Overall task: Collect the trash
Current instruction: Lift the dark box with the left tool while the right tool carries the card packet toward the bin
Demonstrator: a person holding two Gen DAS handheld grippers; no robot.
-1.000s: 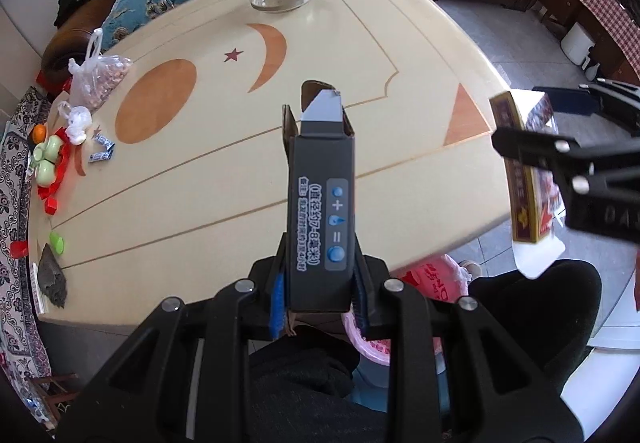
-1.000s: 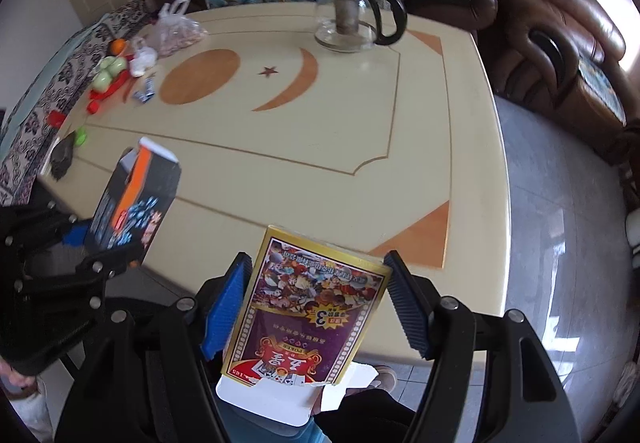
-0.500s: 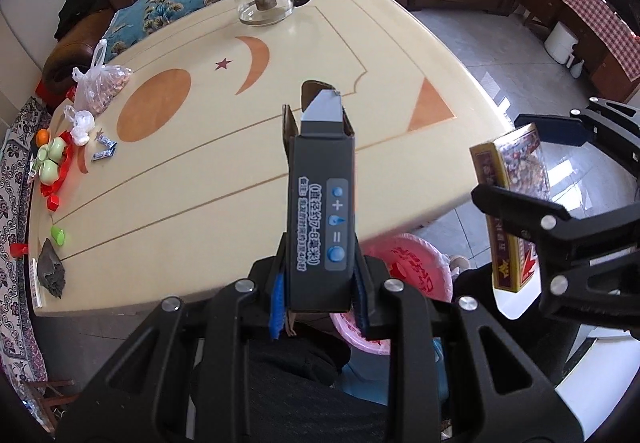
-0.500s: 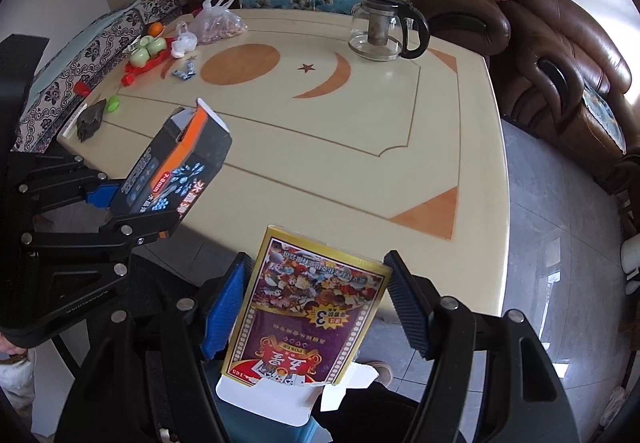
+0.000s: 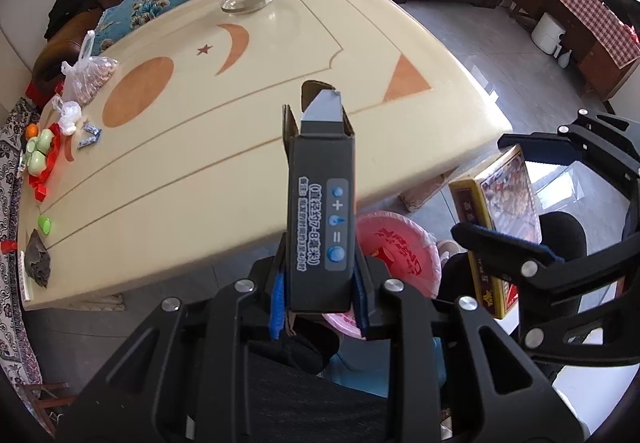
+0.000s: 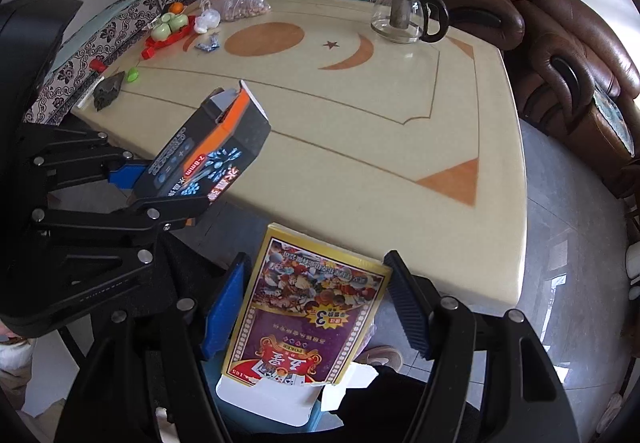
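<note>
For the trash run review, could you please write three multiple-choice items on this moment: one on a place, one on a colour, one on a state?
1. Where is the glass teapot?
A. on the table's far side
B. on the floor
C. in the pink bin

2. What colour are the round, crescent and triangle inlays in the table?
A. blue
B. orange
C. green

3. What is the left claw doing?
A. standing open and empty
B. gripping the teapot
C. gripping a dark carton

Answers: 1 A, it stands by the sofa-side edge. 2 B, all are orange. 3 C, its pads press the carton's sides.
</note>
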